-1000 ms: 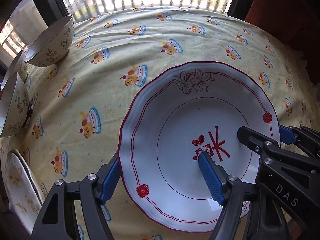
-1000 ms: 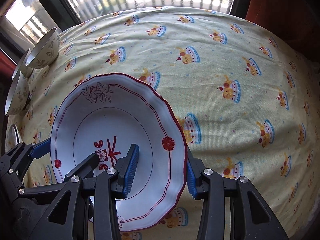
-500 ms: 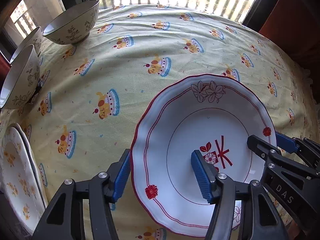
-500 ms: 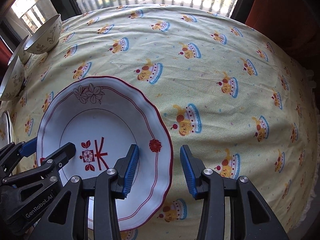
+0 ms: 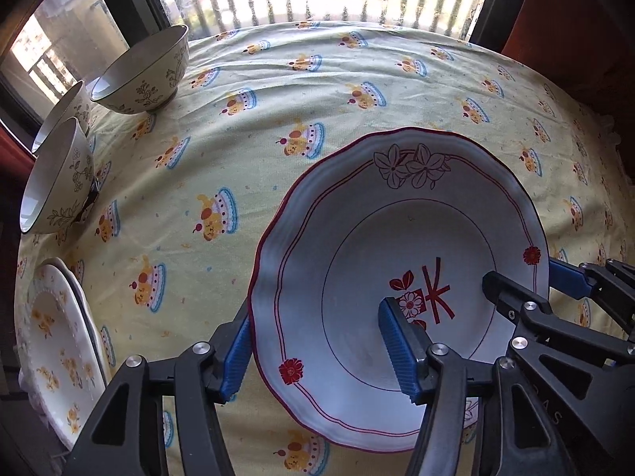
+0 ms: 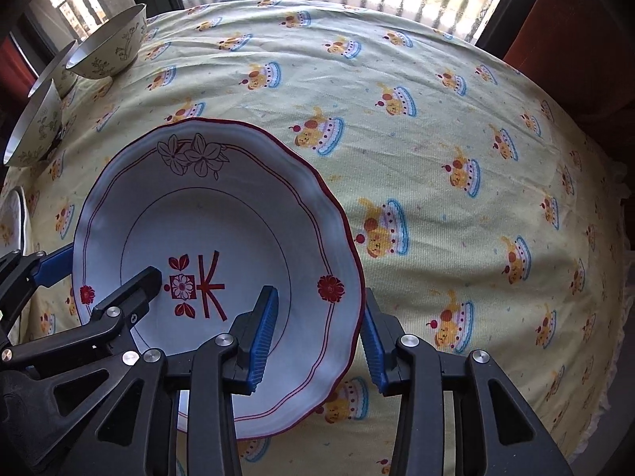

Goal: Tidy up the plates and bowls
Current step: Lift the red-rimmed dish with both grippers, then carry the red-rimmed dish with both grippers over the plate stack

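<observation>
Two grippers straddle opposite rims of one plate (image 5: 397,277), which lies near and right of centre on the cloth (image 5: 317,91). The left gripper (image 5: 317,353) stands half open, its pads apparently clear of the rim. The right gripper (image 6: 313,337) is closing across its rim, seemingly not yet pressing. The risk is slip: glossy glazed ceramic with a scalloped edge could skate off ribbed blue pads or tip if one side lifts first. Far left stand three rounded bowls (image 5: 143,71); near left, stacked plates (image 5: 55,341). The wrinkled cloth may drag.
</observation>
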The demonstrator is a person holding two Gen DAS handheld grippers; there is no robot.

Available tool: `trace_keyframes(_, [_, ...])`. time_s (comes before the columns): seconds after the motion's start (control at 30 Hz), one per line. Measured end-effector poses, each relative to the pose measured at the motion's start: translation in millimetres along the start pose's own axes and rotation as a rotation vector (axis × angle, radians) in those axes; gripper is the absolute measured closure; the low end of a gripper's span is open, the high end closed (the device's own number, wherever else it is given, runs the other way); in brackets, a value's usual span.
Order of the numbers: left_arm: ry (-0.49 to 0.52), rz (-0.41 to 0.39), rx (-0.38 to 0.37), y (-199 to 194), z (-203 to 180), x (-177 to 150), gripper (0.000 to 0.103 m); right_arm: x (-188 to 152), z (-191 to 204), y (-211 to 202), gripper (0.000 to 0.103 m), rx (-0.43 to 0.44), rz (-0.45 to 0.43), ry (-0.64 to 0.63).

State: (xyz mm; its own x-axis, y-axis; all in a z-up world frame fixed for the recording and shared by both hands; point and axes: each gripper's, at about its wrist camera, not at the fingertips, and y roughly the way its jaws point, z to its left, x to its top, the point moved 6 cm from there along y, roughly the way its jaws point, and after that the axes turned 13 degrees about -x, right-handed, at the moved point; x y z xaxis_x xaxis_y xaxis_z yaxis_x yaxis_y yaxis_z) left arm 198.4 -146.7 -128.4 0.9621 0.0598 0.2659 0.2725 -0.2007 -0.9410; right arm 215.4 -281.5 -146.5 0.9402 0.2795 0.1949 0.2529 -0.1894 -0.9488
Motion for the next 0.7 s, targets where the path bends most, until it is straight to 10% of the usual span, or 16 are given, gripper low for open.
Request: trace_keyframes(0.7, [-0.049,0.034,-0.071,-2.9,66.7,-25.7,0.041,4.0,59.3,-23.9,0.059,-0.002,-0.014,0.108])
